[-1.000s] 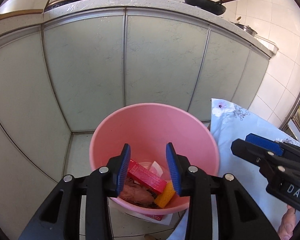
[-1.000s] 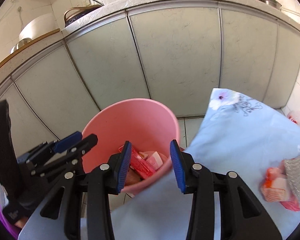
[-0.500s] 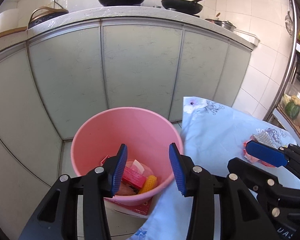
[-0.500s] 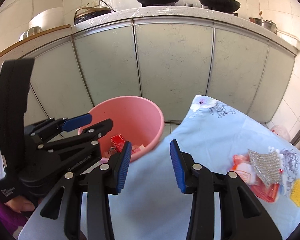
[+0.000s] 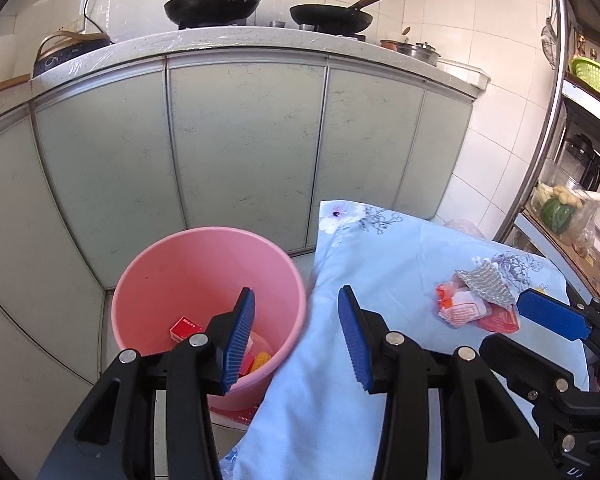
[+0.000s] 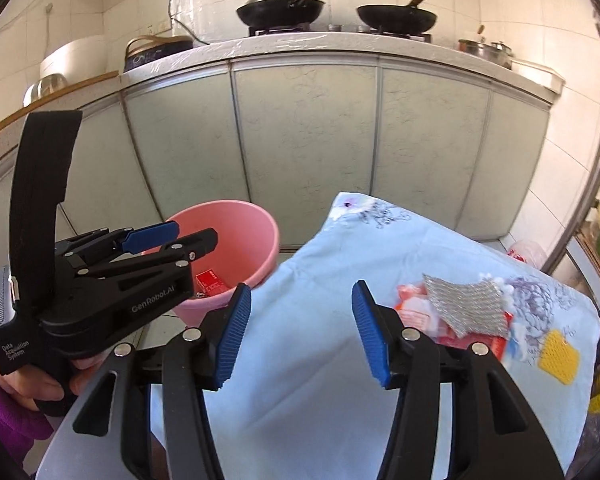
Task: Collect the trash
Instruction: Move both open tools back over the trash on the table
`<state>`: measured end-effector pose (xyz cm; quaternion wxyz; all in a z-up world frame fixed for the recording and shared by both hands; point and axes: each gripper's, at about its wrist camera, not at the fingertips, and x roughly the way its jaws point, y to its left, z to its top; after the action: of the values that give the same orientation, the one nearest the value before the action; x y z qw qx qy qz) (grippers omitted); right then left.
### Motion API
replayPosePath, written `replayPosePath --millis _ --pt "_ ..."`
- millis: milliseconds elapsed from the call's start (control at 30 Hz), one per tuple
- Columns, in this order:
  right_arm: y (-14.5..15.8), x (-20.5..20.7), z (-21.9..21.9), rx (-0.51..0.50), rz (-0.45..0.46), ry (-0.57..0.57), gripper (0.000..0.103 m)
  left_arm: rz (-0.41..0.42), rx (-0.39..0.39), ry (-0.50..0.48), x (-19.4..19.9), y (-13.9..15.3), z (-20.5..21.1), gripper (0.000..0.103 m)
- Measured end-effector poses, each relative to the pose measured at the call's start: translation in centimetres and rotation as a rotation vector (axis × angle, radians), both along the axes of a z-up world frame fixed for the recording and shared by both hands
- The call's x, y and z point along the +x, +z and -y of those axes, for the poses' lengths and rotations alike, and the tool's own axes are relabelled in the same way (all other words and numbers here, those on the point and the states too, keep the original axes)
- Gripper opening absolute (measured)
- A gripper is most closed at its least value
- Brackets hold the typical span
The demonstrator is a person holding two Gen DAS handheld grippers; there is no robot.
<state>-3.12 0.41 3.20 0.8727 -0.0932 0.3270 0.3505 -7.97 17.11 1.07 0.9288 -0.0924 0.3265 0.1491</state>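
Silver wrapper (image 6: 466,307) beyond right claw (image 6: 302,338)

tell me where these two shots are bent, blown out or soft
Left wrist view: the fisheye bows the cabinet doors and blackens the corners; the wall tiles glare near white; the pink bucket stays sharp. Right wrist view: same bowing; the silver mesh wrapper and yellow scrap look slightly smeared; the blue floral cloth is evenly lit.
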Motion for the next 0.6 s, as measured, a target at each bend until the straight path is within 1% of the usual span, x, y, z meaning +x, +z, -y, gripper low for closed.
replayPosePath --millis 167,200,267,367,433,500,600 --pt "0.2 -0.3 1.7 0.028 0.001 -0.026 0.053 0.019 0.041 -0.014 -0.9 0.8 1.2 0.043" --pt "0.1 -0.3 2.0 0.035 0.000 -0.033 0.053 0.028 0.038 -0.013 -1.1 0.9 1.2 0.043" --pt "-0.3 -0.4 2.4 0.041 -0.013 -0.043 0.053 0.029 0.004 -0.020 -1.4 0.7 1.5 0.044" --pt "-0.4 -0.8 3.1 0.026 -0.006 -0.069 0.053 0.024 0.014 -0.009 -1.4 0.6 1.8 0.044" --pt "-0.5 -0.7 3.7 0.047 -0.029 -0.070 0.053 0.030 -0.015 -0.017 -1.3 0.8 1.7 0.044" --pt "-0.5 -0.6 3.8 0.048 -0.048 -0.068 0.053 0.031 -0.007 -0.013 -1.3 0.9 1.8 0.044" --pt "0.3 -1.0 3.9 0.033 0.004 -0.058 0.053 0.047 0.008 -0.014 -1.5 1.7 2.1 0.044"
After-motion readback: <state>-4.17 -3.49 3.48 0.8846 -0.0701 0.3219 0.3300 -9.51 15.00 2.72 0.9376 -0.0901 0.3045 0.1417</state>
